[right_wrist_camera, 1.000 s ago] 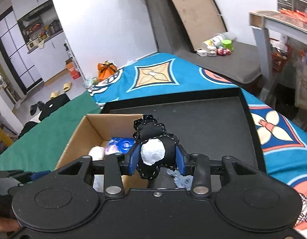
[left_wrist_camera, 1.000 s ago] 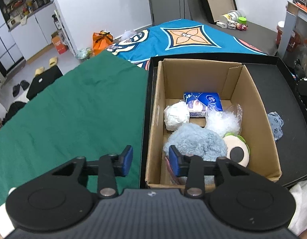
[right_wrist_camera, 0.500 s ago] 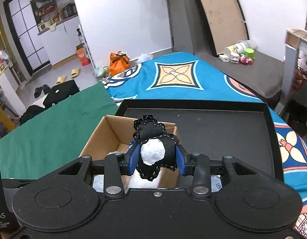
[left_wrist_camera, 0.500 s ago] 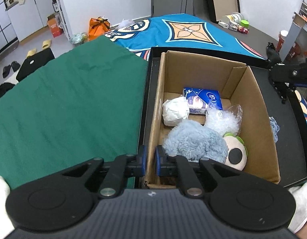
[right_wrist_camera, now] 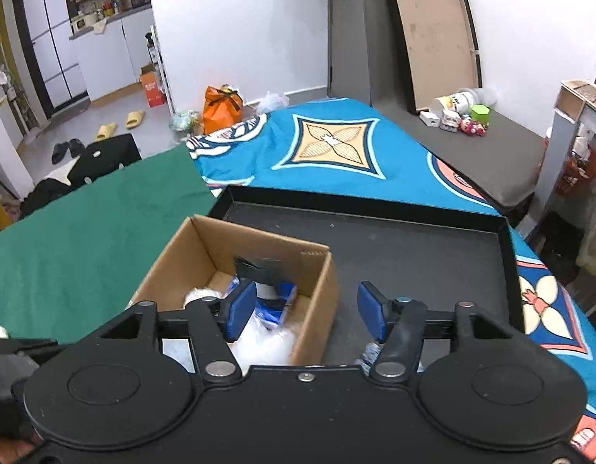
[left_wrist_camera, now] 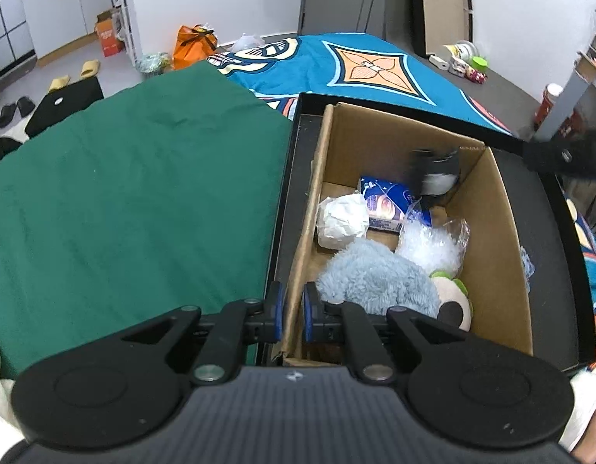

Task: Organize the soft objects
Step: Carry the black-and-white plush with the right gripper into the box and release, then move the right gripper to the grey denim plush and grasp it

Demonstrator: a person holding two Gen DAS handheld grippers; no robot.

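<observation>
Dropping a black-and-white soft toy (right_wrist_camera: 265,270) into the cardboard box (left_wrist_camera: 502,239): it shows as a motion-blurred smear in the box's far corner, apparently mid-fall, above the blue packet (left_wrist_camera: 390,203). My right gripper (right_wrist_camera: 304,311) hangs over the box's right wall with its jaws wide apart and nothing between them. My left gripper (left_wrist_camera: 292,311) has its jaws nearly together, straddling the box's near-left wall; it looks like a clamp on the cardboard to steady the box, though I cannot confirm firm contact. Inside the box, nearer to me than the packet: a white wad (left_wrist_camera: 342,222), a crinkled clear plastic bag (left_wrist_camera: 433,245), a fluffy pale-blue plush (left_wrist_camera: 375,280) and a cream plush with a black patch and green trim (left_wrist_camera: 452,305). The box sits in a black tray (right_wrist_camera: 414,239). Just outside the box's right wall, on the tray, lies a small pale-blue item (left_wrist_camera: 526,266). I judge the step in hand as the release, nearly done. Next move, likely: swing the right gripper down to that pale-blue item, close gently on it since it looks limp, and lift it over the wall. Writing: the blue packet carries a printed picture but no text I can read; nothing else is legible.
</observation>
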